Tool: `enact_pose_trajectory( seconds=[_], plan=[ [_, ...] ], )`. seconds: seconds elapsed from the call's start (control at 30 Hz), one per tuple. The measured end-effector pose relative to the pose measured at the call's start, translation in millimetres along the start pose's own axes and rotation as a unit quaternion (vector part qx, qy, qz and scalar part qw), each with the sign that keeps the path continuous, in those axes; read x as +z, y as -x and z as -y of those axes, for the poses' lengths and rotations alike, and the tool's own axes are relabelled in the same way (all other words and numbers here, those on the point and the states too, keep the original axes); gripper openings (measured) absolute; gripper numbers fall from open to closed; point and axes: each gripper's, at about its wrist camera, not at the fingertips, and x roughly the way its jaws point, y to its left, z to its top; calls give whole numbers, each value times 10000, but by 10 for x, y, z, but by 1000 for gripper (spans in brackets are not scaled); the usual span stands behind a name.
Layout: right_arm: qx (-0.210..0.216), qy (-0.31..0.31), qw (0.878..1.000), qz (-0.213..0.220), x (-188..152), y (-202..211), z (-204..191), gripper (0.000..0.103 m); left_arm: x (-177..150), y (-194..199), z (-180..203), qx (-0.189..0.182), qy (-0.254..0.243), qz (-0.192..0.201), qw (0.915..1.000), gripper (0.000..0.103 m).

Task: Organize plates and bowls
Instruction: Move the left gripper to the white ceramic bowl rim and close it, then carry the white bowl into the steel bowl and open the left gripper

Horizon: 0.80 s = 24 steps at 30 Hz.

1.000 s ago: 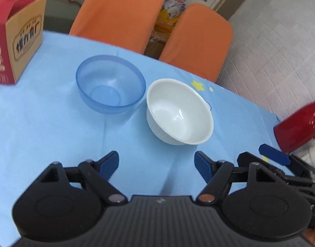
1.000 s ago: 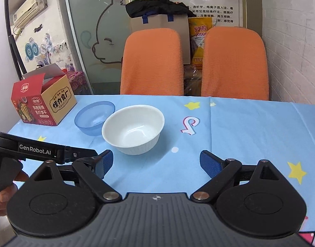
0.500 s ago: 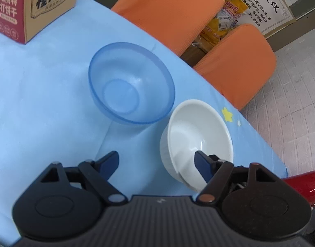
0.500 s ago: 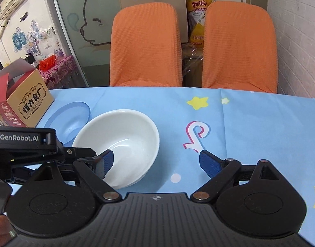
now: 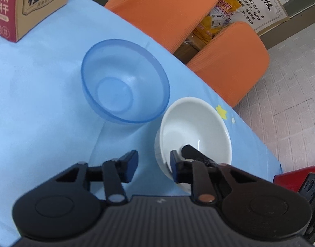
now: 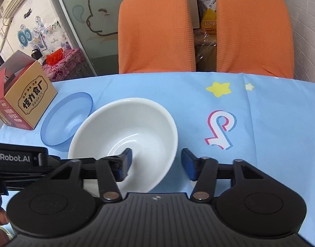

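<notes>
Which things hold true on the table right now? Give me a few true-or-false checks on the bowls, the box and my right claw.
1. The white bowl sits inside the blue bowl. False: the white bowl and the blue bowl stand side by side on the tablecloth.
2. One finger of the right claw is inside the white bowl. True; its jaws have just been closing, with the bowl's wall between them.
3. The blue bowl is empty. True.
4. The box stands to the right of the white bowl. False: the box is on the left, next to the blue bowl.
5. Green chairs stand behind the table. False: the chairs are orange.
</notes>
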Motion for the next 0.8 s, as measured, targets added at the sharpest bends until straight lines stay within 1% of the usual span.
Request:
enact_pose_trajectory(
  seconds=[0.03,0.07,0.1,0.13,0.2,0.37,0.5,0.67,0.8],
  plan=[
    [66,66,10000,-26,-5,3,-19,63,-8,4,21,15,-101,45,9999,12],
    [148,146,9998,-56,-11,7,-37,58,-19,14,44,65,-197,82,9998,12],
    [213,225,9995,-62,-21,16,-67,57,-29,33,62,111,-279,137,9995,12],
    [282,303,9991,-43,-32,33,-103,56,-32,53,80,122,-387,178,9990,12],
    [224,450,9987,43,-50,79,-161,56,-31,103,89,116,-442,187,9988,11],
    [257,464,9985,101,-34,192,-205,57,-65,252,147,67,-621,244,9978,11],
    [124,632,9976,250,-86,384,-309,58,-178,419,208,-21,-691,238,9973,12],
    [-4,763,9957,524,-289,777,-421,61,-493,714,339,-29,-1027,268,9943,12],
    [-153,777,9935,812,-613,1155,-488,64,-905,953,403,-155,-1357,234,9904,12]
  ],
)
